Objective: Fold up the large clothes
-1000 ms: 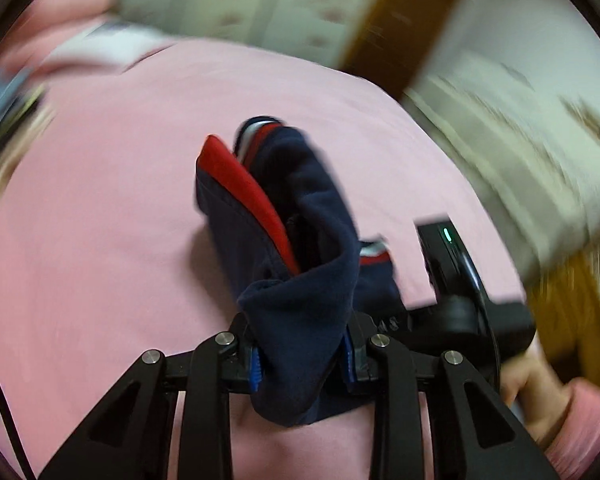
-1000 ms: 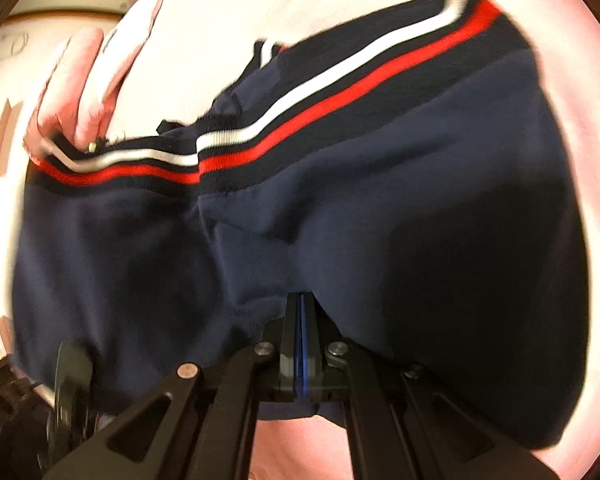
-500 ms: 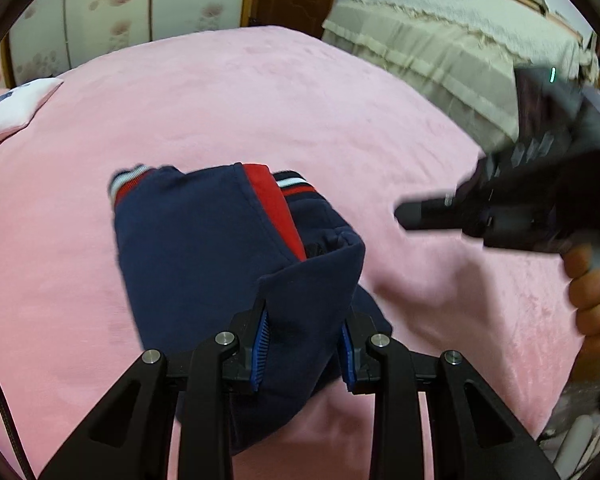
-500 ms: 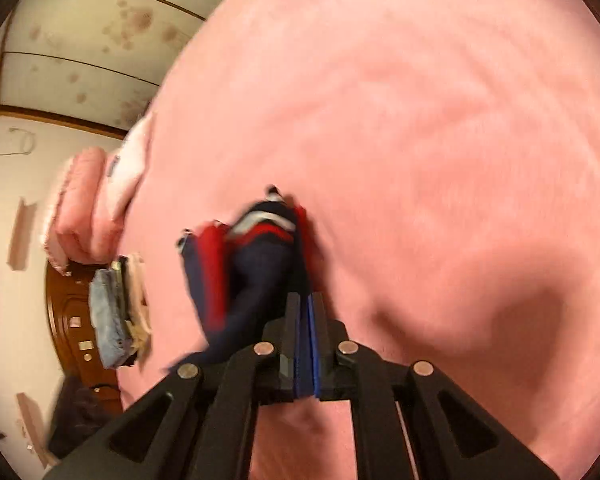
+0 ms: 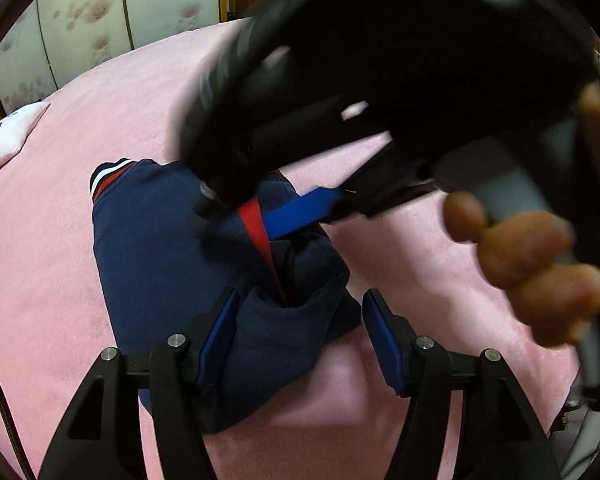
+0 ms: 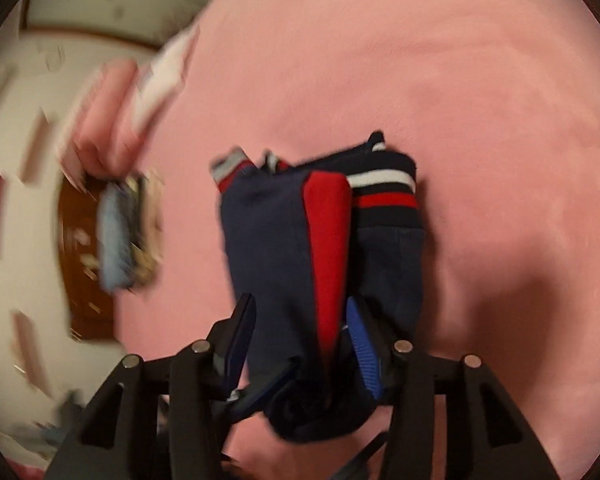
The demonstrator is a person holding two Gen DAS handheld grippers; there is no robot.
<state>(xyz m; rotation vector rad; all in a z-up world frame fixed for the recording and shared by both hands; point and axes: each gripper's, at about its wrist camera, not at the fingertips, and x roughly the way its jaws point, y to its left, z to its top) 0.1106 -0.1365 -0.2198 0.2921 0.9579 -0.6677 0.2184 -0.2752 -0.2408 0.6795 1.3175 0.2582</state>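
My left gripper [image 5: 296, 332] points down at the folded navy garment [image 5: 160, 240], which lies in a compact bundle on the pink bed [image 5: 60, 184]. My left jaws are opening: the near end of the bundle sits in the gap between them. The left pad is right against the cloth, perhaps touching it, while the right pad stands clear with a strip of pink bed showing between it and the cloth. The garment's red panel [image 5: 260, 236] runs up the middle of the bundle, and the striped cuff [image 5: 106, 174] lies at its far left corner.

My right gripper [image 5: 300, 212] comes in from above and the right, blurred and very close to the left camera. One of its blue pads lies over the middle of the bundle, across the red panel. My right hand [image 5: 532, 264] is wrapped round its handle at the right edge.

From the right wrist view, my right gripper [image 6: 300, 336] has its jaws opening too, with the garment [image 6: 268, 240] between them. The folded end of the cloth bunches low in the gap, and both pads sit close against its sides; I cannot tell whether they press on it. The red panel [image 6: 328, 240] runs straight away from the jaws, and the red and white striped waistband [image 6: 384, 192] lies at the far right of the bundle. A white pillow [image 5: 8, 136] rests at the far left of the bed.
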